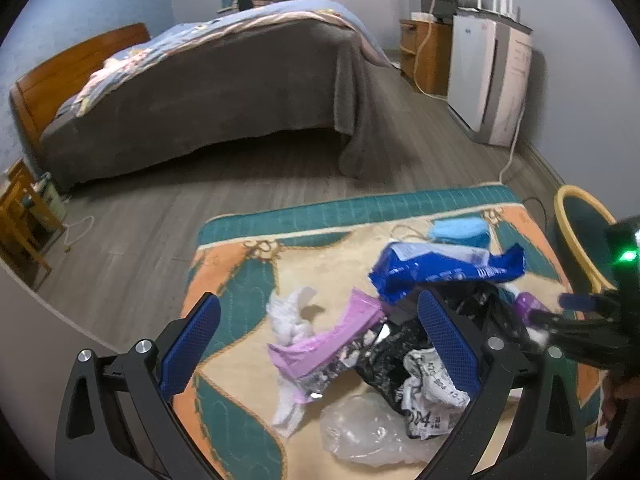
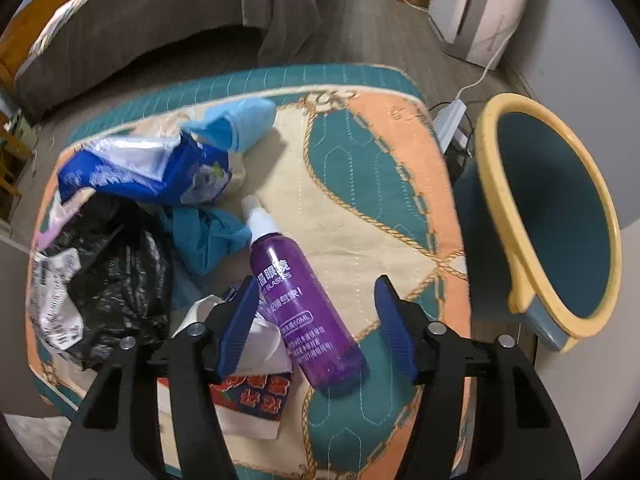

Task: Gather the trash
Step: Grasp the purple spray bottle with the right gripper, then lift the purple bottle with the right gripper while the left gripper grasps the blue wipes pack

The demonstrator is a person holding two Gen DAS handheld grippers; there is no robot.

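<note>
Trash lies piled on a quilted teal-and-orange mat (image 2: 360, 160). A purple spray bottle (image 2: 308, 308) lies between the fingers of my right gripper (image 2: 316, 282); the left pad is close beside it, the right pad stands apart, so the gripper is open. My left gripper (image 1: 320, 308) hangs open wide over a pink wrapper (image 1: 328, 344), white tissue (image 1: 288, 312), a black bag (image 1: 384, 352) and clear plastic (image 1: 360, 428). Behind these lie a blue wrapper (image 1: 440, 272) and a light blue mask (image 1: 460, 230). A red-and-white carton (image 2: 256, 396) sits under my right gripper's left finger.
A blue bin with a yellow rim (image 2: 492, 184) stands off the mat's right edge. Beyond the mat are wooden floor, a bed (image 1: 200, 92), a white appliance (image 1: 488, 76) with a trailing cord, and a wooden cabinet (image 1: 424, 56). A wooden chair (image 1: 20, 224) stands far left.
</note>
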